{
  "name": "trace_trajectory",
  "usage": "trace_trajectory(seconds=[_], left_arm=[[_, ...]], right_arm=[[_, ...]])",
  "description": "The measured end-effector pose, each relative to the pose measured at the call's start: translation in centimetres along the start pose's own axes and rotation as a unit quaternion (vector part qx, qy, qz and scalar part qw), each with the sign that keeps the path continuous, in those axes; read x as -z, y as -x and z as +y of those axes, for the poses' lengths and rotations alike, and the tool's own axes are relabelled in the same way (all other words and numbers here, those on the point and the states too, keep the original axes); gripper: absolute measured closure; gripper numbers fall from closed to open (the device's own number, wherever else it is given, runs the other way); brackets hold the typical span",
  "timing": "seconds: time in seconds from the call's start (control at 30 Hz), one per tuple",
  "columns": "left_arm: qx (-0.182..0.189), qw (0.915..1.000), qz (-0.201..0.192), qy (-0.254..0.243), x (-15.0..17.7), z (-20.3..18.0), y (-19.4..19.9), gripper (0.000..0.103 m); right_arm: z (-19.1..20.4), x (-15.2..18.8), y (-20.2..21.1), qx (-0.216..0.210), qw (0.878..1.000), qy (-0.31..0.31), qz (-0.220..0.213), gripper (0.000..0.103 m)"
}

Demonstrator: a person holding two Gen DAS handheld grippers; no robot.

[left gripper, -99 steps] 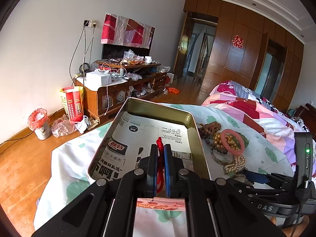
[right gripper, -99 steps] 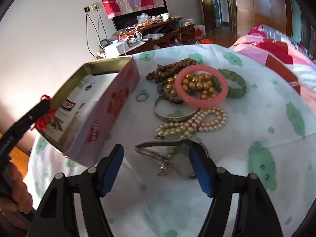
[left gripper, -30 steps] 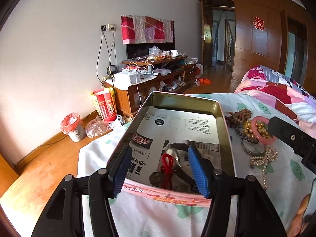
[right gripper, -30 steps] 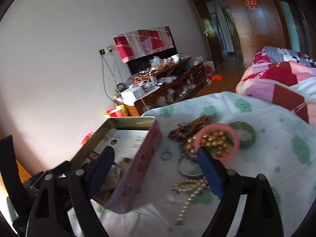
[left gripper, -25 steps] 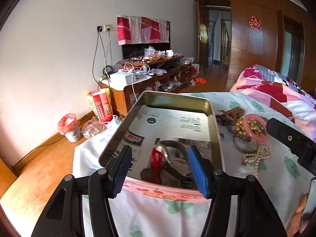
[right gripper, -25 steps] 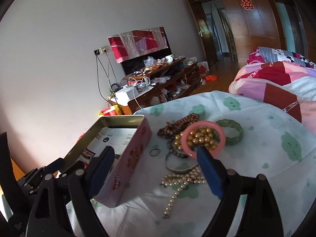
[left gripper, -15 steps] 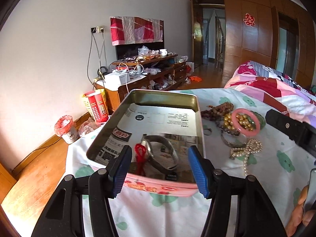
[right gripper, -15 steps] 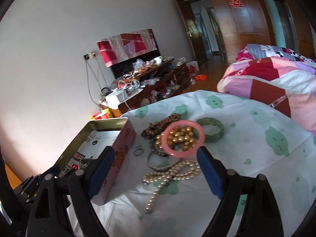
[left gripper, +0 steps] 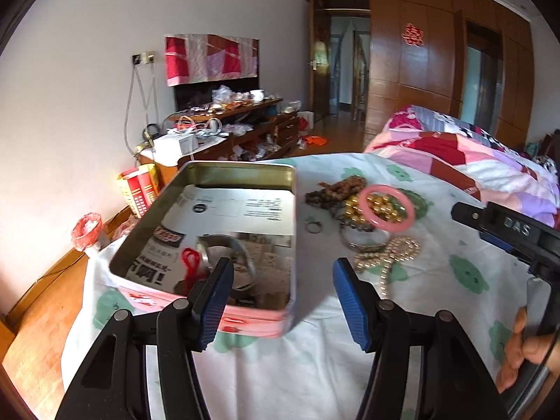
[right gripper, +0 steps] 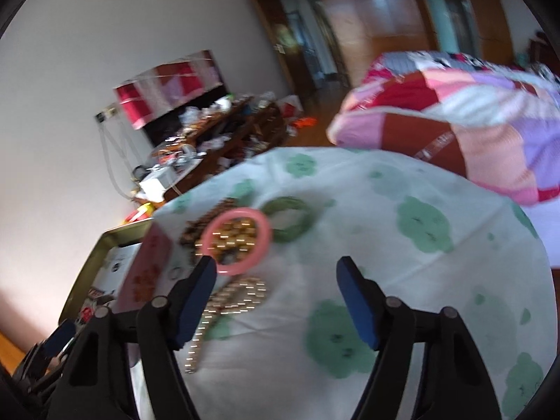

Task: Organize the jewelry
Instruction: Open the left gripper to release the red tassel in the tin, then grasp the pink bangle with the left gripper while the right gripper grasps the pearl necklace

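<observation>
A pink metal tin [left gripper: 252, 322] lined with newspaper stands on the white cloth with green flowers. In it lie a red-corded piece [left gripper: 190, 262] and a silver bangle [left gripper: 227, 248]. Right of the tin lie brown wooden beads [left gripper: 332, 190], a pink bangle [left gripper: 386, 203] around gold beads, a small ring [left gripper: 314, 225], a silver bangle [left gripper: 360, 241] and a pearl strand [left gripper: 388, 255]. My left gripper [left gripper: 281, 287] is open and empty, just in front of the tin. My right gripper [right gripper: 274, 290] is open and empty above the cloth, right of the pink bangle [right gripper: 234, 239], the green bangle [right gripper: 288, 218] and the pearl strand [right gripper: 231, 297].
A bed with a pink patchwork quilt [left gripper: 472, 161] lies at the right. A cluttered wooden TV cabinet [left gripper: 231, 129] stands against the far wall. A red bin [left gripper: 87, 227] and a yellow-red box [left gripper: 138, 189] stand on the wooden floor left of the table.
My left gripper let go of the red-corded piece into the tin, opened and drew back to the right. My right gripper swung right over the cloth, its view now blurred.
</observation>
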State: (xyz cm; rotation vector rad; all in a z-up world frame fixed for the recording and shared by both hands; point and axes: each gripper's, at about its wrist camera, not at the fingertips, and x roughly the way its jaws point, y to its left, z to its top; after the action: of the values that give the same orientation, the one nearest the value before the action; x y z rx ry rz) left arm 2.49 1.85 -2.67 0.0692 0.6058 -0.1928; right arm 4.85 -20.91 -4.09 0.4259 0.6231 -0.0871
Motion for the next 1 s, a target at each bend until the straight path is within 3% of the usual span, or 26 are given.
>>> trace_trajectory(seconds=[0.13, 0.33, 0.57, 0.67, 0.73, 0.83, 1.0], left_arm=[[0.012, 0.9999, 0.005, -0.006, 0.1, -0.7, 0.0, 0.043], [0.014, 0.9999, 0.003, -0.002, 0.2, -0.6, 0.1, 0.043], [0.007, 0.9996, 0.019, 0.019, 0.2, 0.2, -0.5, 0.043], [0.008, 0.9997, 0.013, 0.018, 0.2, 0.3, -0.2, 0.043], [0.010, 0.9998, 0.010, 0.015, 0.2, 0.2, -0.1, 0.043], [0.008, 0.9999, 0.011, 0.008, 0.2, -0.1, -0.1, 0.043], [0.008, 0.9999, 0.011, -0.004, 0.2, -0.6, -0.1, 0.043]], right_arm=[[-0.7, 0.1, -0.8, -0.001, 1.000, -0.005, 0.028, 0.031], [2.5, 1.5, -3.0, -0.035, 0.993, 0.060, 0.091, 0.031], [5.7, 2.2, -5.7, -0.023, 0.982, 0.132, 0.131, 0.026], [6.9, 2.7, -6.3, 0.006, 0.973, 0.185, 0.137, 0.026], [6.9, 3.0, -6.0, 0.003, 0.971, 0.195, 0.137, 0.034], [6.1, 3.2, -4.9, 0.012, 0.968, 0.212, 0.133, 0.058], [3.9, 2.6, -3.9, -0.006, 0.978, 0.163, 0.127, 0.066]])
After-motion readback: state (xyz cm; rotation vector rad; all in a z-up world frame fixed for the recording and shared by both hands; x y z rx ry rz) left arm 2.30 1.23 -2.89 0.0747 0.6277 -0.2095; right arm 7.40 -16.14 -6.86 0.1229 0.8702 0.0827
